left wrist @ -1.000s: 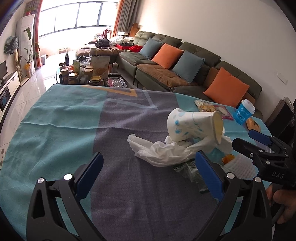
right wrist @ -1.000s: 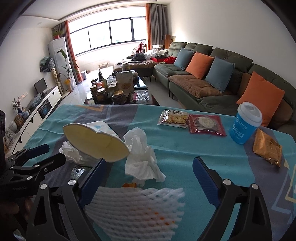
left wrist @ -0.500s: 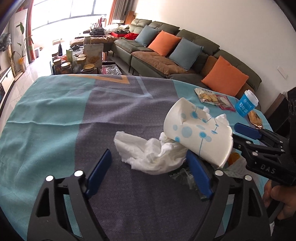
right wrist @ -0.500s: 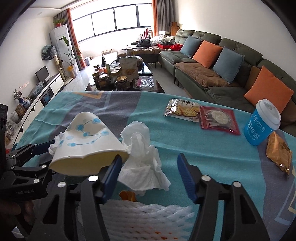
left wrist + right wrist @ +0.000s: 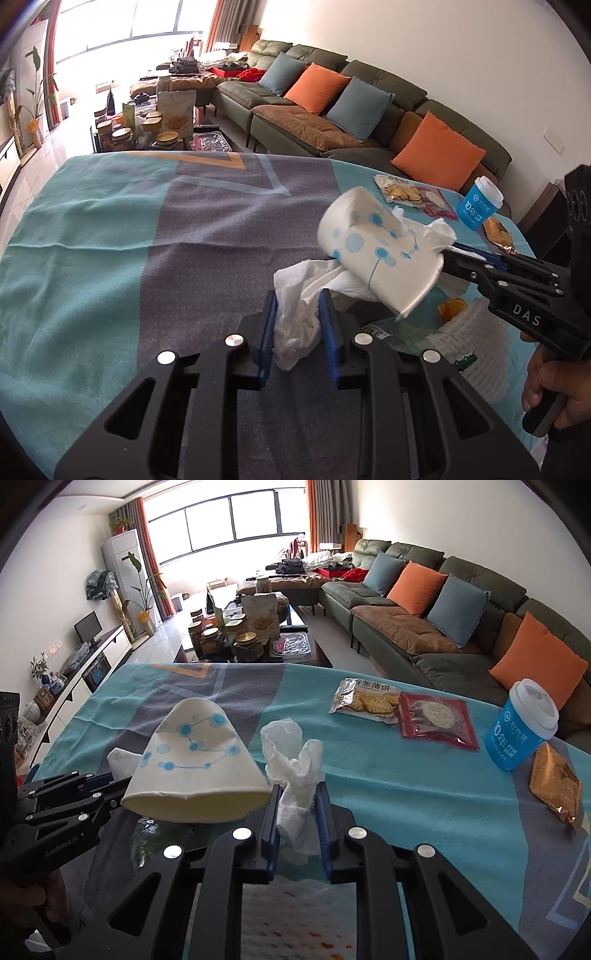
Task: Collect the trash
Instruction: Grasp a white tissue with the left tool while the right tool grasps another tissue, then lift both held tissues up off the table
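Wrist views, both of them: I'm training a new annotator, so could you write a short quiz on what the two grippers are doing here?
1. True or false: the left gripper is open above the tablecloth.
2. What sits between the fingers of the right gripper? A) a white tissue B) a cracker packet C) a foam net
3. Fill in: the blue lidded cup stands ____ on the table.

Key
1. False: it is shut on a tissue wad.
2. A
3. upright
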